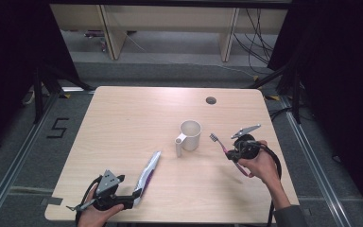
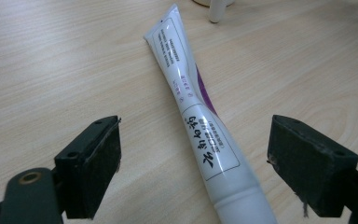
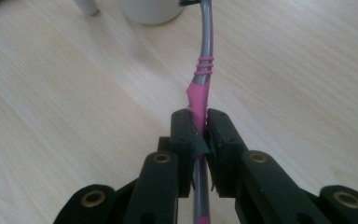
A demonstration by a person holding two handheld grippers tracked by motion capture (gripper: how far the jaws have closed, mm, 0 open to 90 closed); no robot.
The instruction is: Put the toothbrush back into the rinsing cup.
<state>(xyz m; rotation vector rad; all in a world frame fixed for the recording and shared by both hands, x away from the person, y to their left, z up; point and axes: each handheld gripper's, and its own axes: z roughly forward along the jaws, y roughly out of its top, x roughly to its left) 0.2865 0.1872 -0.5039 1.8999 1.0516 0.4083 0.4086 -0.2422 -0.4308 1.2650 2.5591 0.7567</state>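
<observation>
Toothpaste tube [image 1: 147, 176], then white cup [image 1: 190, 135]

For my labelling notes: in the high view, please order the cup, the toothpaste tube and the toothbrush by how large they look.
1. Toothpaste tube, the longest.
2. Cup, shorter but much bulkier.
3. Toothbrush, thinnest; the right gripper hides part of it, so its length is unsure.

A pink-and-grey toothbrush [image 1: 227, 150] is clamped mid-handle, head angled toward a white mug [image 1: 190, 135]; a white toothpaste tube [image 1: 148, 173] with purple markings lies flat on the table.
</observation>
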